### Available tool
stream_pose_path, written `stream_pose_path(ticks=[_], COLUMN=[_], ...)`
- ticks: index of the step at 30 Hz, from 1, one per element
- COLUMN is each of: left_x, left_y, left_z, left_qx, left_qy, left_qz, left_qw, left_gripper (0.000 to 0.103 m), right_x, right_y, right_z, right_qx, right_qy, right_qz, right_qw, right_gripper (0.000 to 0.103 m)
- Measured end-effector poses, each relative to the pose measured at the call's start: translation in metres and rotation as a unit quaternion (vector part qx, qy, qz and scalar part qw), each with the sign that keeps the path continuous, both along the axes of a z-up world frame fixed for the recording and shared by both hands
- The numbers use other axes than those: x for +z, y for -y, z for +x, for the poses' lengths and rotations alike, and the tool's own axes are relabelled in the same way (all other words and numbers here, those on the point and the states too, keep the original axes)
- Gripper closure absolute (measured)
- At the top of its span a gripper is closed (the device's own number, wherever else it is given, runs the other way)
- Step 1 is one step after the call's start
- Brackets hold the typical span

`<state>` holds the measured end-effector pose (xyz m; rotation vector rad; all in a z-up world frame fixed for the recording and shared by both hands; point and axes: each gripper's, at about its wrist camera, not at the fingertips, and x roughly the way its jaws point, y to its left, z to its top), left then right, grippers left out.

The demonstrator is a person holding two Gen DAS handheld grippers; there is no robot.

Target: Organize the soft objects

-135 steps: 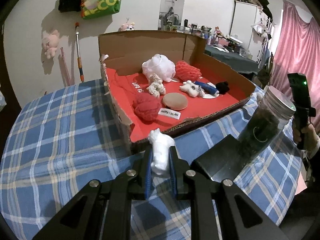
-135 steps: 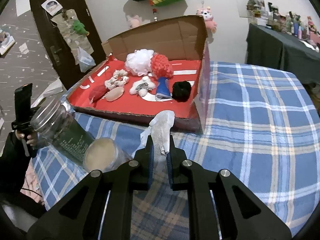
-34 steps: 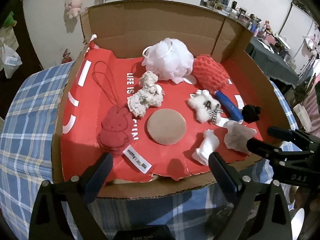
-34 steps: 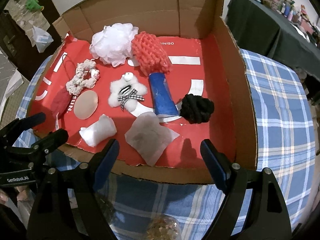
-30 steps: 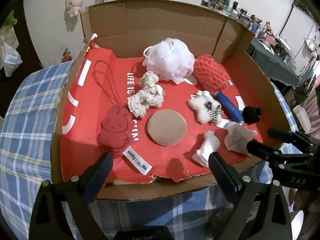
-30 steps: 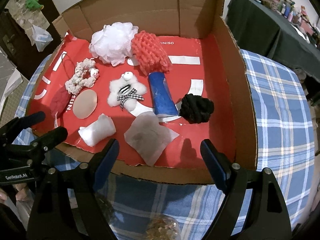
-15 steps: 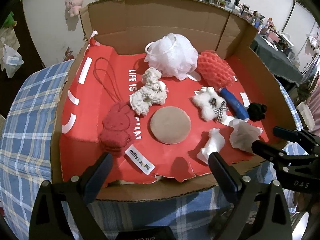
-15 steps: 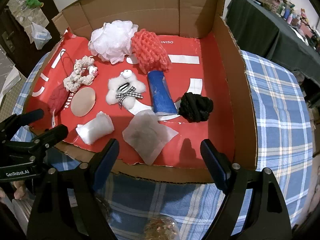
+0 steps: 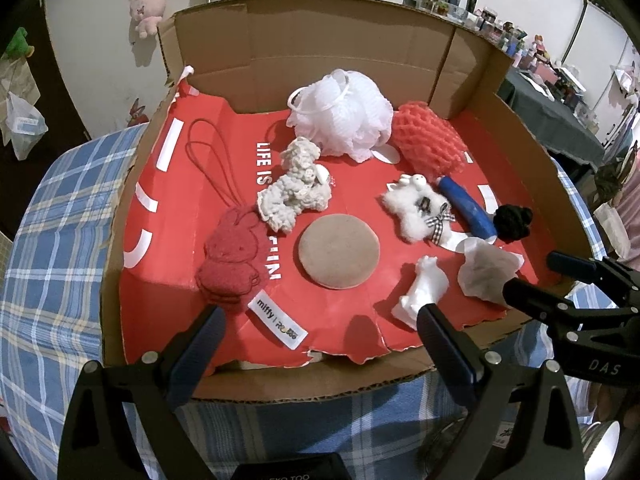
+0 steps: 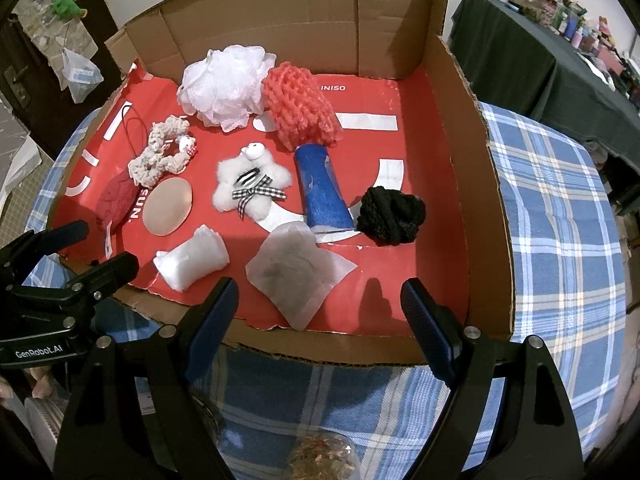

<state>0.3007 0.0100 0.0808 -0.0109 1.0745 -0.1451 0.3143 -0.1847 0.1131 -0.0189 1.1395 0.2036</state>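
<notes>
Both tools empty, jaws wide. Left tool [image 9: 320,334] and right tool [image 10: 318,308] hover over the near wall of the cardboard box [image 10: 472,152], which sits on the plaid table [image 10: 560,208].

Everything soft is in the box, on the red liner:
- White wad [image 10: 191,258], near-left corner, just inside the torn near edge. Looks like stuffed fabric or cotton: very light, squashes. Pinch across the narrow middle, not the ends.
- Thin grey-white sheet [image 10: 298,270], near edge, middle. Flat and limp, so it will droop and may slide on the liner. Take a raised corner or a crease; a flat pinch from above will likely miss.
- Black knit ball [image 10: 391,210], toward the right wall. Springy, grippy, easy anywhere.
- Blue roll [image 10: 322,188], touching the sheet's far edge. Firmest item; grip across its width.
- Fluffy white toy [image 10: 252,184] with checked bow, centre. Grab the body, not the bow.
- Tan round pad [image 10: 168,206]: flat, so it needs an edge lift.
- Red bunny plush [image 9: 232,256], left side, cord loop trailing toward the far-left corner: snag risk.
- Cream scrunchie [image 9: 296,188], white mesh pouf [image 9: 340,112] and red net sponge [image 9: 428,144] sit toward the far wall: all airy, compress a lot, so close the jaws well in.

Nothing fragile or heavy. Main risk is dragging a neighbour along.
</notes>
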Motion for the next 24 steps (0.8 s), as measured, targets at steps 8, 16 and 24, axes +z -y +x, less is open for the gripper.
stream_pose_path(ticks=[8, 16, 24], left_x=[-0.0002, 0.0004, 0.0000], left_y=[-0.0001, -0.0002, -0.0010], left_z=[-0.0003, -0.0009, -0.0003], left_qx=[0.001, -0.001, 0.002], left_qy=[0.000, 0.000, 0.001], left_qz=[-0.001, -0.001, -0.004], left_qw=[1.0000, 1.0000, 1.0000], left_gripper=[0.005, 0.005, 0.005], right_x=[0.0007, 0.0007, 0.0009], right_y=[0.0003, 0.0005, 0.0013], right_z=[0.0002, -0.0001, -0.0001], right_qx=[0.000, -0.001, -0.002], right_qy=[0.003, 0.004, 0.005], right_qz=[-0.001, 0.000, -0.001], right_qw=[1.000, 1.000, 1.000], right_gripper=[0.020, 0.020, 0.020])
